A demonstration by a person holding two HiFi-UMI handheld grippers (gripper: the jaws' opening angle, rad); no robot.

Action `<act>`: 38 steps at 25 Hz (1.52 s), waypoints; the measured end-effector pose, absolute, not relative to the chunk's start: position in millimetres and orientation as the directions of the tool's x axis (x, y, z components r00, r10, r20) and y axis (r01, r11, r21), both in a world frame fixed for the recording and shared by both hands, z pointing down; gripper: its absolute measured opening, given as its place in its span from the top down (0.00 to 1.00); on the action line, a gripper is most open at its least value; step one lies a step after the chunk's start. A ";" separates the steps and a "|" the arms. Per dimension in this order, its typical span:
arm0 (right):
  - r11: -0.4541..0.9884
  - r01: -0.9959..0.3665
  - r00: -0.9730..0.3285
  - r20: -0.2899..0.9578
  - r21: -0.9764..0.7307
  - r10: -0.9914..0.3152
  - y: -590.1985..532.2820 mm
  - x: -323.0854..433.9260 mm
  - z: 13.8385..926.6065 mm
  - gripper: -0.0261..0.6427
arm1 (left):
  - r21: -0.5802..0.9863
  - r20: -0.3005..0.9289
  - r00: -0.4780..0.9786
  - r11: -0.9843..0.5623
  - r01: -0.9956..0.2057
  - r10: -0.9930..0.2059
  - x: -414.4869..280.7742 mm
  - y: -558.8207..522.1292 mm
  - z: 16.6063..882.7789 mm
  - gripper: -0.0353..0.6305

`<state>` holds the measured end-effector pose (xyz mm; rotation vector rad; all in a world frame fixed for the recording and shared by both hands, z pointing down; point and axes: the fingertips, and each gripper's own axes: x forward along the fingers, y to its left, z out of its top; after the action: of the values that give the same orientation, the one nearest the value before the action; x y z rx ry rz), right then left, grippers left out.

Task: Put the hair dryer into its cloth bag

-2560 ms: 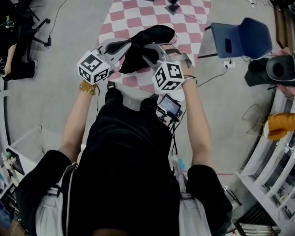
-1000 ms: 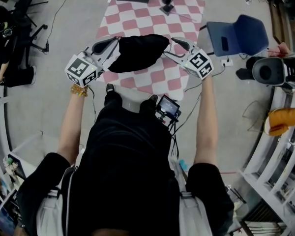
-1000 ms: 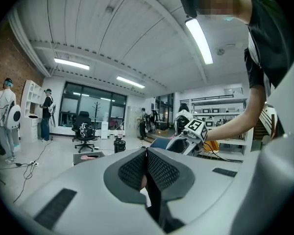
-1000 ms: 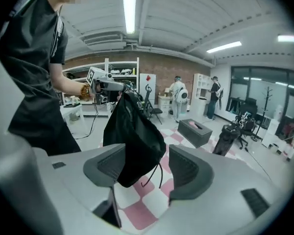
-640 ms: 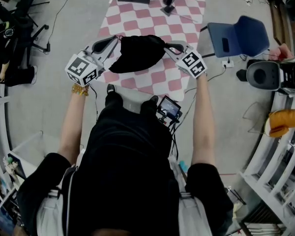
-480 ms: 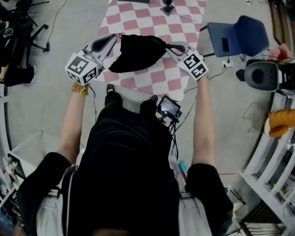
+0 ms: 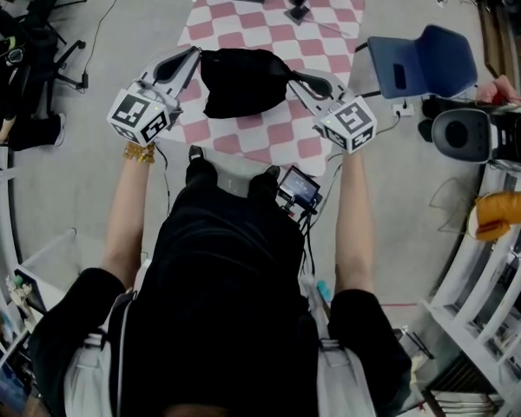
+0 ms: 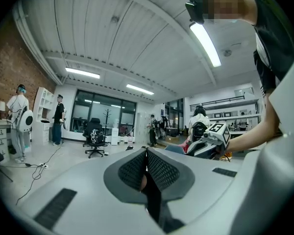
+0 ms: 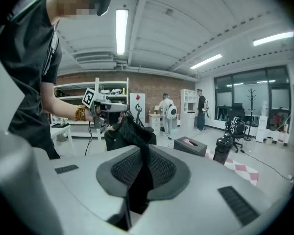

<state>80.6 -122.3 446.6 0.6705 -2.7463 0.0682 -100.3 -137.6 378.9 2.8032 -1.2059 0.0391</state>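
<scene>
Head view: we hold the cloth bag (image 7: 241, 81) aloft, left gripper (image 7: 193, 54) clamped on one edge, right gripper (image 7: 295, 79) with jaws just closing onto the other. Next, spread its mouth; it's probably empty.

No legible text, labels, brands, numbers or signs in any of three views.

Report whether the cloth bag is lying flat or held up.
Held up: the left gripper and the just-closed right gripper each clamp an edge of the cloth bag, stretched in the air between them.
</scene>
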 end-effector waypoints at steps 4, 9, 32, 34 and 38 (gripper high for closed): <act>0.873 -0.485 -0.822 0.314 0.052 -0.475 -121.8 76.1 438.3 0.90 | 0.079 0.065 0.681 -0.676 -0.732 -0.730 -103.6 -142.9 381.3 0.92; 0.827 -0.543 -0.703 0.460 0.145 -0.542 -136.4 95.1 482.4 0.90 | 0.021 0.123 0.704 -0.707 -0.707 -0.700 -76.6 -144.9 402.8 0.92; 0.548 -0.823 -0.568 0.258 -0.150 -0.782 -141.3 128.1 489.0 0.73 | -0.047 0.142 0.570 -0.581 -0.813 -0.809 -61.9 -151.0 436.3 0.92; 0.549 -0.833 -0.551 0.178 -0.068 -0.815 -139.1 118.8 466.6 0.73 | -0.060 0.145 0.571 -0.583 -0.810 -0.808 -56.4 -148.9 438.4 0.92; 0.523 -0.851 -0.509 0.179 0.042 -0.842 -141.0 84.2 455.6 0.81 | -0.071 0.128 0.547 -0.558 -0.827 -0.827 -49.6 -146.5 440.5 0.92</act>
<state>84.2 -141.0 455.6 1.4505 -2.5837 0.0764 -49.6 -146.5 440.5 2.7651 -1.4778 0.2299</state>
